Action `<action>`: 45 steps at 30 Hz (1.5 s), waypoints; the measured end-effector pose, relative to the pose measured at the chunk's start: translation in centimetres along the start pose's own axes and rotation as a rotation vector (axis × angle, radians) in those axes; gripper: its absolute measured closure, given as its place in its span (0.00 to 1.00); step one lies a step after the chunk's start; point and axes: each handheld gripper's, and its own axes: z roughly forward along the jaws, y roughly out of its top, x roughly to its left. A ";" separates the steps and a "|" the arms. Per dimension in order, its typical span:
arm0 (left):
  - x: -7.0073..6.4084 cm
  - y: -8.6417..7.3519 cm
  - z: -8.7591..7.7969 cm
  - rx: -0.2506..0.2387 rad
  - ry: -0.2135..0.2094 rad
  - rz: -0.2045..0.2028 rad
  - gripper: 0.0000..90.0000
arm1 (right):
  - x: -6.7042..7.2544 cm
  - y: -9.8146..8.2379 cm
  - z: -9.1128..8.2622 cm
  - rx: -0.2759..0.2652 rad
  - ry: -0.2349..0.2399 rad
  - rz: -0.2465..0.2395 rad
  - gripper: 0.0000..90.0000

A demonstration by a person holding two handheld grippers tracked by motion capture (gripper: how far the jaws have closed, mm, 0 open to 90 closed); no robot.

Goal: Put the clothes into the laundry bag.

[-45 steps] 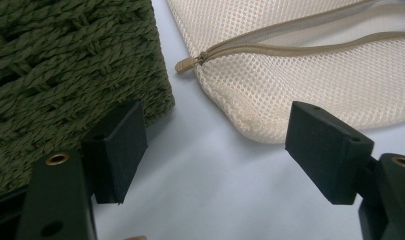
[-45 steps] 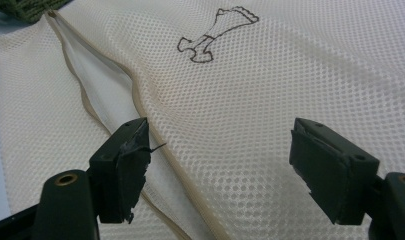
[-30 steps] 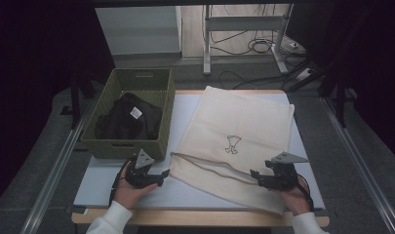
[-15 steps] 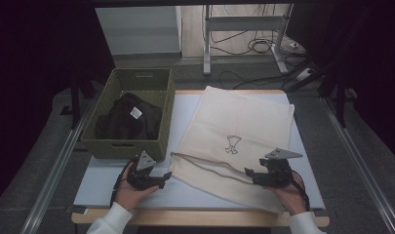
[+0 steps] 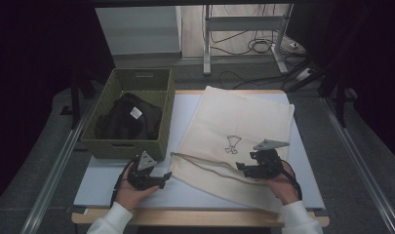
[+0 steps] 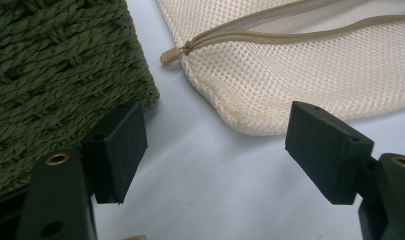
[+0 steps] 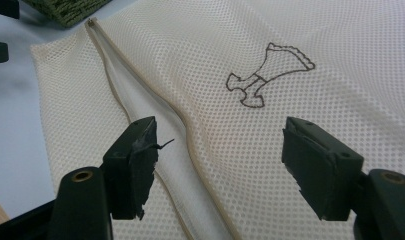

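Both claws hover low over the tabletop [image 5: 112, 187] at the near edge of the mesh laundry bag [image 5: 234, 126], and the job in hand looks like getting that bag open. The left claw [image 5: 161, 176] sits with its jaws wide apart and nothing between them; the bag's rounded corner and the zipper pull [image 6: 171, 54] lie just ahead of it, with the woven green basket [image 5: 118, 148] close on its left. The right claw [image 5: 240, 167] hangs over the bag itself, its jaws apart too though they have just been closing a little, with only mesh beneath them and no grip yet.

To do this well, I judge the right claw should pinch a single layer beside the zipper line [image 7: 140, 95], which already gapes ahead of its left jaw, while the left claw pins the corner so the fabric cannot slide. Take too deep a bite and both layers come up together.

The bag is cream, fine-holed mesh, lying flat and limp, with a small dark outline drawing [image 7: 267, 75] ahead of the right claw.
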 end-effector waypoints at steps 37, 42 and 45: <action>0.1 0.2 0.0 -0.012 0.002 0.011 0.27 | 1.4 3.1 7.3 0.260 0.053 -0.096 0.52; 0.0 0.2 0.2 -0.004 -0.002 0.016 0.27 | 1.6 2.9 8.1 0.290 0.055 -0.113 0.53; 0.0 0.2 0.2 -0.003 -0.004 0.016 0.27 | 1.7 2.7 8.4 0.307 0.052 -0.121 0.55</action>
